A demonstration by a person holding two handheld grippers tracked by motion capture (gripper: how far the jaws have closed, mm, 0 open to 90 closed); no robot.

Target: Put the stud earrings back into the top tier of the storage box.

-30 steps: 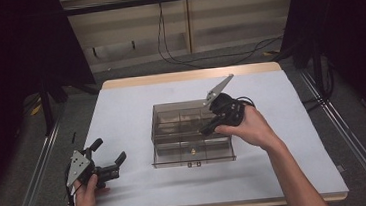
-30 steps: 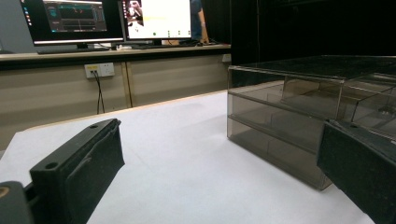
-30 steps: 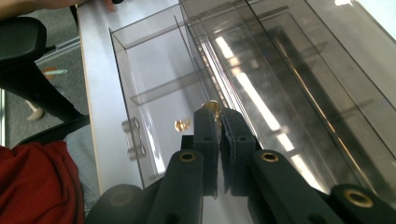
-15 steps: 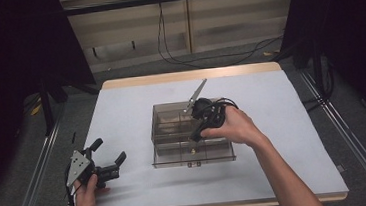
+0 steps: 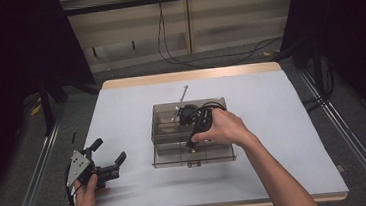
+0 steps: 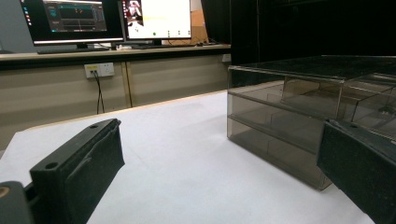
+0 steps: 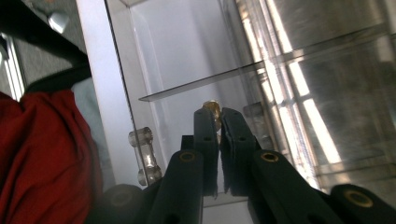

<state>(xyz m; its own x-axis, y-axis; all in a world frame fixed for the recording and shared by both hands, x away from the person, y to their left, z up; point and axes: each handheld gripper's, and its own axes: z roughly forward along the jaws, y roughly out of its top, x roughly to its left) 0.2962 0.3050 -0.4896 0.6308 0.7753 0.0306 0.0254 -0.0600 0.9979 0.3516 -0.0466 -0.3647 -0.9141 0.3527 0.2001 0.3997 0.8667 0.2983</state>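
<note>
Listing what we find on the white table: one smoke-tinted clear plastic compartment box, standing near the middle of the table, its long front wall facing the near edge, with inner dividers visible through the top and a small latch at the middle of the front wall. Next we record the right gripper, held in the person's right hand directly over the box, tips pointed down toward the front row of compartments; its cable loops over the back of the box. In the right gripper view the two black jaws are pressed almost together, and between their tips we see a small brass-coloured piece pinched there, too small for us to name more exactly. That view also shows the box's clear walls, a divider and a clear hinge knuckle beside the jaws, with a red cloth at the left edge. We then record the left gripper, held in the left hand at the near left corner of the table, well apart from the box, its grey three-cornered plate uppermost. Its jaws stand spread wide with nothing between them. The left gripper view looks across bare table to the box's side, with two monitors on a far bench.
</note>
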